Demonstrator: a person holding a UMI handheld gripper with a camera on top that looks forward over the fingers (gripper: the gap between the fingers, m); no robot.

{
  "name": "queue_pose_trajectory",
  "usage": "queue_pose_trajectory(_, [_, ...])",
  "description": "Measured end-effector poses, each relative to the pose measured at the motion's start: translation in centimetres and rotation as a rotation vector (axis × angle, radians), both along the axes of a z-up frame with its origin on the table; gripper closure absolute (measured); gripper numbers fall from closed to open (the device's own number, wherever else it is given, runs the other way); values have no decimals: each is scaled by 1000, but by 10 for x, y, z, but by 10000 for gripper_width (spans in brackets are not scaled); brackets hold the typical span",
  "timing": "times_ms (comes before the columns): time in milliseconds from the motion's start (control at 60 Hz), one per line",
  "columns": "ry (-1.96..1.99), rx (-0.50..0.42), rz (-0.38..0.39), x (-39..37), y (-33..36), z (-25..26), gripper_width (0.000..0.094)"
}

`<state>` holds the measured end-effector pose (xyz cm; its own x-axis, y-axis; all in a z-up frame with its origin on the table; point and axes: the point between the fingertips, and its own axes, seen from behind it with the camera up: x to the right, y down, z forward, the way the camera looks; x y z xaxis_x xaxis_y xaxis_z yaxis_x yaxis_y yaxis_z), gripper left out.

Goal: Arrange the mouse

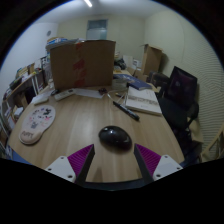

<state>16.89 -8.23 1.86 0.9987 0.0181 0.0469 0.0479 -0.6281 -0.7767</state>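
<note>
White claw (115, 160) fingers with purple inner pads (78, 158)

Black mouse (115, 137) flat on wooden desk, just ahead of tongs.

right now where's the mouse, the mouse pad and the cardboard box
mouse (115, 138): gripper view, middle of its black top, just ahead of the open fingers
mouse pad (37, 124): gripper view, its pale centre
cardboard box (83, 64): gripper view, its brown front face
</note>
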Motion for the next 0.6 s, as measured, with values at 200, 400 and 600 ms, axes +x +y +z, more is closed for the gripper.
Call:
queue_pose_trajectory(200, [15, -17, 86, 30, 27, -35, 103])
queue_pose_trajectory(400, [64, 34, 131, 21, 63, -35, 119])
queue_pose_trajectory(600, [72, 79, 86, 24, 105, -34, 237])
